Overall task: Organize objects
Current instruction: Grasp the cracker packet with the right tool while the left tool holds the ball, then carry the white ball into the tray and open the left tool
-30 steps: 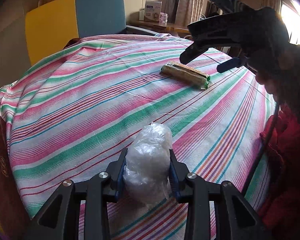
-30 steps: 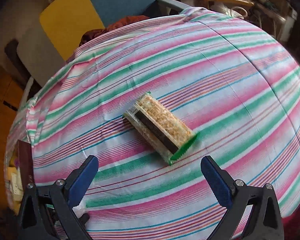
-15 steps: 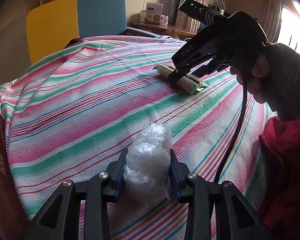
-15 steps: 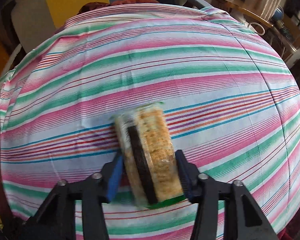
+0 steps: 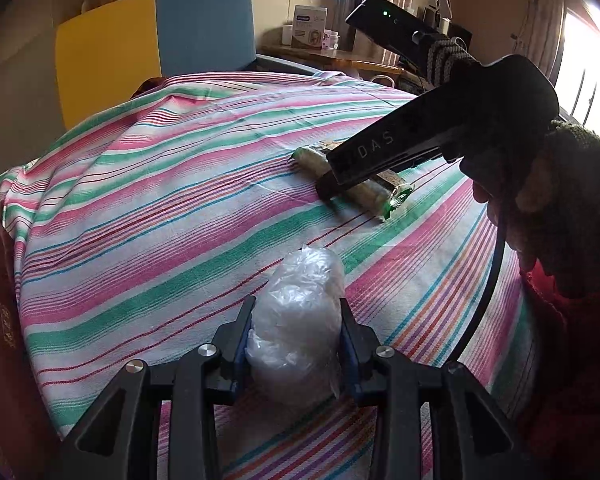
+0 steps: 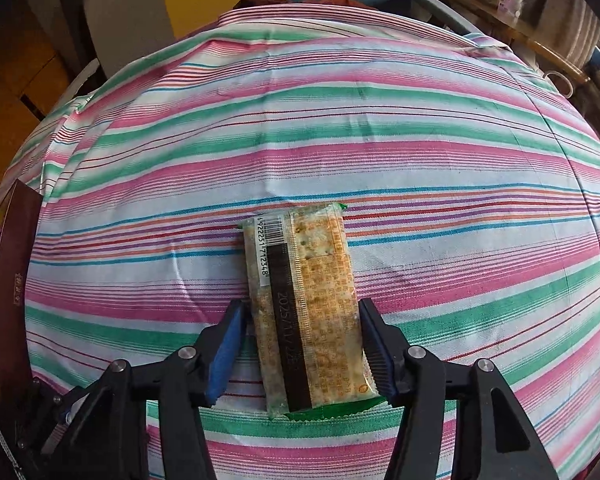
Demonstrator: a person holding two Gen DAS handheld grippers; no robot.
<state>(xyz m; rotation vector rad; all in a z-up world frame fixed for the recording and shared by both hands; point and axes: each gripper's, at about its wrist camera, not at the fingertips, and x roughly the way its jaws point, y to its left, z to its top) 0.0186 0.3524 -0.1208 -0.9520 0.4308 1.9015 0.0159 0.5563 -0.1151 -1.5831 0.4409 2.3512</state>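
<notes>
A crumpled clear plastic bag bundle (image 5: 300, 312) rests on the striped tablecloth (image 5: 160, 208), and my left gripper (image 5: 296, 336) is shut on it. A long cracker pack (image 6: 300, 248) with a green end and a barcode lies flat on the cloth. My right gripper (image 6: 302, 332) points down over its near half, and the pack sits between the blue pads. The jaws are opening: a gap shows at the left pad, while the right pad stands close against the wrapper. The left wrist view shows the same pack (image 5: 370, 196) under the right gripper's black body.
A maroon box (image 6: 12, 260) stands off the table's left edge. A yellow and blue chair (image 5: 152, 40) is behind the table, and a side table holds a white carton (image 5: 310, 32). A person's gloved hand and red sleeve (image 5: 560, 240) fill the right side.
The right gripper came down over the cracker pack and rolled in line with it. Its wide jaws closed around the pack, then widened a little. The left gripper and its bundle kept still.
</notes>
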